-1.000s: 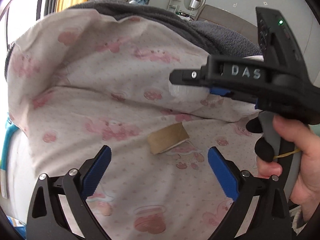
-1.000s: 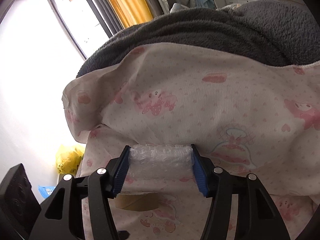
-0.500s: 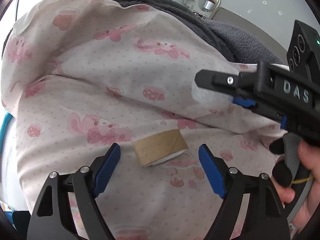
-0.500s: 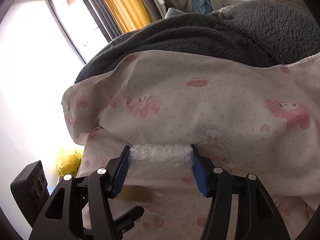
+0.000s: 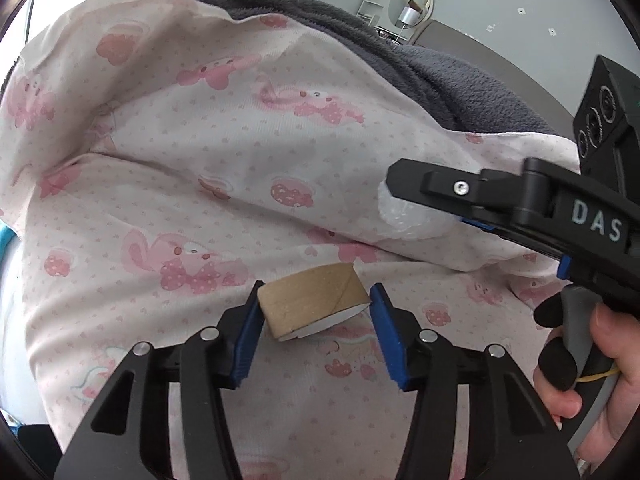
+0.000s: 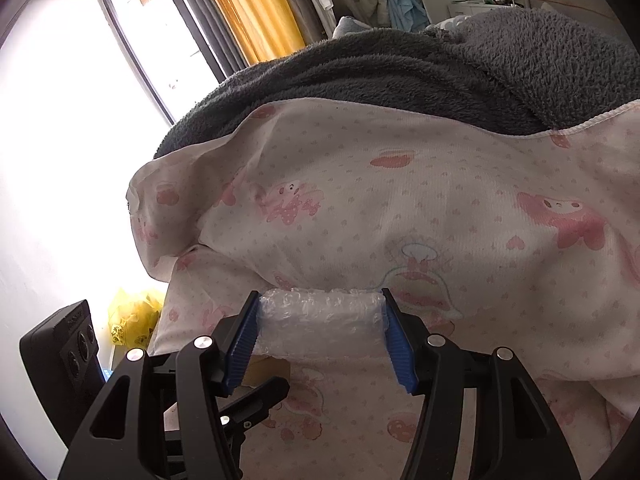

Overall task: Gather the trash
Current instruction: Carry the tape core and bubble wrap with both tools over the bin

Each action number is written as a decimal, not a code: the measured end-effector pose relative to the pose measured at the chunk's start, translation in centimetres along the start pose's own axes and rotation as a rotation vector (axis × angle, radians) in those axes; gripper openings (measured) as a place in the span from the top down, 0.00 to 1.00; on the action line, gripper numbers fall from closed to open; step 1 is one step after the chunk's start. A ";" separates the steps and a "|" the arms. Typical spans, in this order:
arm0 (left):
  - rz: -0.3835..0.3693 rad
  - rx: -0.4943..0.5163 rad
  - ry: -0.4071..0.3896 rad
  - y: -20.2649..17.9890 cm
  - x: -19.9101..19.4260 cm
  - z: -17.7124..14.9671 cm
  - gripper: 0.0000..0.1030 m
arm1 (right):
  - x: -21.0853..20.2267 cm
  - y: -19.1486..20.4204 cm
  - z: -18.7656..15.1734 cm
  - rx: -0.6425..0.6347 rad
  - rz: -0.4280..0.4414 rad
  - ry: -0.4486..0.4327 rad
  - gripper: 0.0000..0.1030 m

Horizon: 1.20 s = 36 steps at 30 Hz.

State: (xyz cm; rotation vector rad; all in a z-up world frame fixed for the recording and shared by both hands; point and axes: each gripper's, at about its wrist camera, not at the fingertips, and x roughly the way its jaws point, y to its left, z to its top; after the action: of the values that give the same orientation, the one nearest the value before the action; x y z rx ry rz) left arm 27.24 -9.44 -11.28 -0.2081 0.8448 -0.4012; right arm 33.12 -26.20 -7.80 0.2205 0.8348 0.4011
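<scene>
A: Where is the cardboard tube [image 5: 313, 305] found, and how is it met by the left gripper [image 5: 316, 322]?

B: It lies flattened on the pink printed sheet [image 5: 224, 168], between jaws that have just been closing. The left pad is at the tube's end; at the right pad a sliver of gap appears to remain, so no firm grip is judged yet.

A: How is the tube expected to handle?

B: It is judged light, thin-walled and easily crushed. It is best taken across its two ends, as framed here, with gentle pressure.

A: And the right gripper [image 6: 318, 334]?

B: A wad of bubble wrap [image 6: 318, 326] is clamped between its pads, above the sheet. It is soft and springy, and it is squeezed by the hold.
</scene>
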 end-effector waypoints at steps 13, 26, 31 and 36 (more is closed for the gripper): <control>0.090 0.037 -0.038 2.3 -5.8 -2.3 0.46 | -0.8 3.7 -2.3 -0.050 0.015 0.011 0.43; 0.190 0.010 -0.047 6.0 -11.3 -5.4 0.46 | -2.7 10.7 -6.5 -0.211 0.046 0.016 0.43; 0.221 -0.007 -0.035 7.6 -12.7 -6.7 0.46 | -2.9 13.2 -7.4 -0.237 0.080 0.003 0.43; 0.256 -0.024 -0.016 9.5 -14.0 -7.9 0.46 | -3.2 15.7 -8.3 -0.269 0.098 -0.002 0.43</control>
State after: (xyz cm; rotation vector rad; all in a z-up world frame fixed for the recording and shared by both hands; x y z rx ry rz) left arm 15.38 4.93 -10.01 -0.1227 0.8486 -0.1499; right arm 20.95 -13.14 -5.69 0.0121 0.7605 0.5994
